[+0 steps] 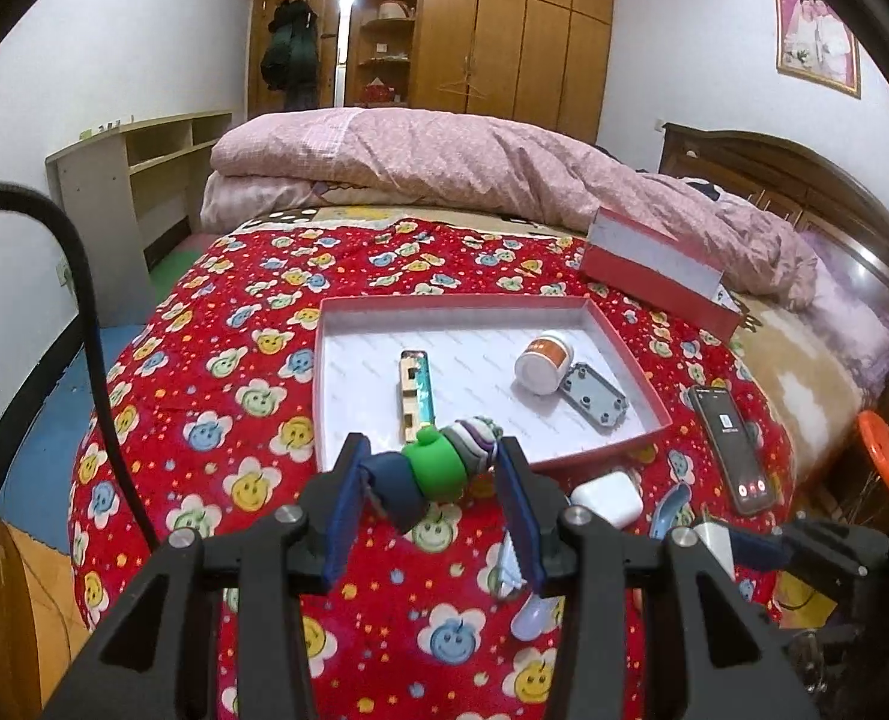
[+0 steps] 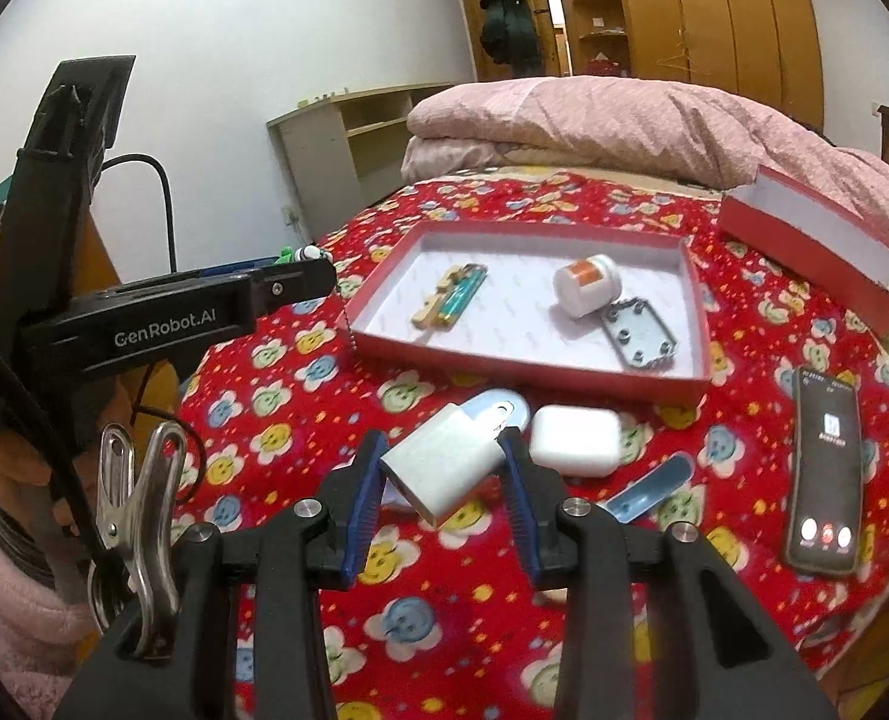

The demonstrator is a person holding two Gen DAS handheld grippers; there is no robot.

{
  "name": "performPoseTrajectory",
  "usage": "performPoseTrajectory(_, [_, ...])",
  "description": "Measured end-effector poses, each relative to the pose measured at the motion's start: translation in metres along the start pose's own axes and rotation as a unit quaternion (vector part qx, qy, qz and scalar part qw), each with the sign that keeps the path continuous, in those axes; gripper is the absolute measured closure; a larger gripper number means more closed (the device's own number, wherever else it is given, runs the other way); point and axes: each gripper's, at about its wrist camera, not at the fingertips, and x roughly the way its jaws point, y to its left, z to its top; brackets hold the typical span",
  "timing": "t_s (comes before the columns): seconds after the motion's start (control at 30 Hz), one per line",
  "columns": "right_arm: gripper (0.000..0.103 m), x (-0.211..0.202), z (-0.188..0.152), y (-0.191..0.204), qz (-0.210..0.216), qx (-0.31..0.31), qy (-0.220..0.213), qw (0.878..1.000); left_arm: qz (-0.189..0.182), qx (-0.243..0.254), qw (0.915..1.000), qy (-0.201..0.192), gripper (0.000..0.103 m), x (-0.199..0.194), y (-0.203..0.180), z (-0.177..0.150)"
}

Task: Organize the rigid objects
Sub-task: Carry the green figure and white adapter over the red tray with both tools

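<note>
In the left wrist view, a small toy figure [image 1: 438,468] with a green body, navy base and striped top is clamped crosswise between the fingers of the left gripper [image 1: 432,480], at lower centre of the frame, just short of the near rim of the red tray [image 1: 348,306]. Inside the tray lie a wooden strip piece [image 1: 415,393], a white jar [image 1: 543,363] on its side and a grey plate [image 1: 594,399].

In the right wrist view, a white charger block [image 2: 444,468] is gripped by the right gripper [image 2: 441,474] at lower centre, above the flowered blanket [image 2: 300,396]. A white earbud case [image 2: 573,441] rests just right of it and a phone [image 2: 825,471] at far right.

The step in hand appears to be carrying both items to the tray; next, each would need to be brought over the rim above a bare patch and released.
</note>
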Motion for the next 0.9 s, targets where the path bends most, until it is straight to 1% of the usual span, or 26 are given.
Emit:
performPoseTrajectory(0.27, [0.065, 0.007, 0.019, -0.013, -0.008, 0.006, -0.012, 1.000, -0.004, 0.001, 1.0000, 0.009, 0.058, 0.024, -0.006, 0.011])
performPoseTrajectory(0.47, [0.065, 0.019, 0.033, -0.027, -0.013, 0.024, -0.019, 0.999, -0.001, 0.000, 0.9998, 0.021, 0.058, 0.048, -0.005, 0.016])
performPoseTrajectory(0.67, [0.065, 0.036, 0.042, -0.042, -0.020, 0.036, -0.022, 0.999, 0.009, -0.002, 0.9991, 0.042, 0.058, 0.076, -0.003, 0.012])
performPoseTrajectory(0.77, [0.065, 0.046, 0.045, -0.052, -0.029, 0.043, -0.018, 0.999, 0.008, -0.008, 0.9986, 0.052, 0.058, 0.089, 0.000, 0.009])
performPoseTrajectory(0.9, [0.065, 0.058, 0.049, -0.062, -0.041, 0.052, -0.019, 0.998, 0.017, -0.007, 0.9979, 0.062, 0.058, 0.103, 0.002, 0.009])
